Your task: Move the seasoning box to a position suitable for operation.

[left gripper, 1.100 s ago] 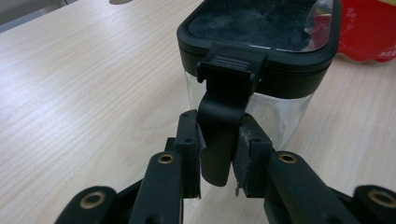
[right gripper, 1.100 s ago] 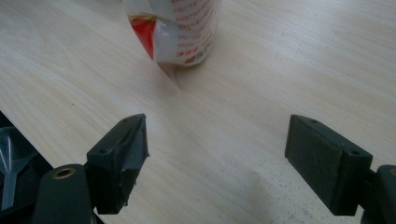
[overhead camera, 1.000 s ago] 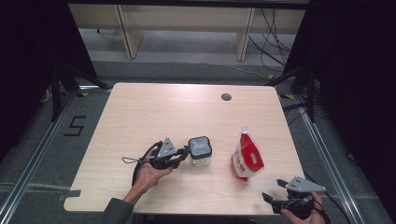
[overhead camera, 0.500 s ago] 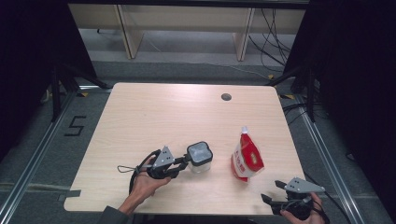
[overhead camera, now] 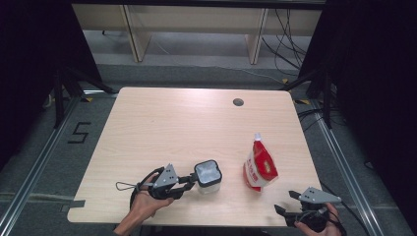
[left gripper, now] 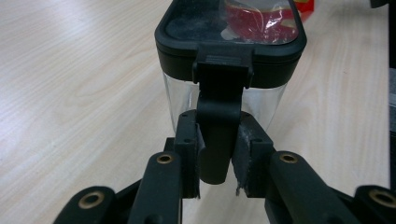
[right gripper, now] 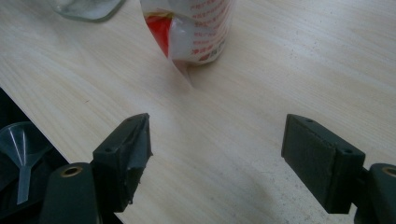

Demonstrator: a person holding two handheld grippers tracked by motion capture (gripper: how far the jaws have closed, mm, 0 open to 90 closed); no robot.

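Near the front edge, your left gripper (overhead camera: pixel 189 181) lies level, clamped on the jar (overhead camera: pixel 208 175) latch (left gripper: pixel 217 135). Your right gripper (right gripper: pixel 217 154) rests low at the near right corner, jaws apart.

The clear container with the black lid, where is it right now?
High view: the container stands near the table's front edge, left of the red-and-white pouch, its latch clamped in the left gripper.

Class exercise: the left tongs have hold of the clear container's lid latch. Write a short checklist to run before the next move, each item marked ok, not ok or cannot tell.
1. Left tongs closed on the latch: ok.
2. Container upright on the table: ok.
3. Lid seated: ok.
4. Red and white pouch standing apart from the container: ok.
5. Right tongs open, nothing between them: ok.
6. Latch unlocked: cannot tell.
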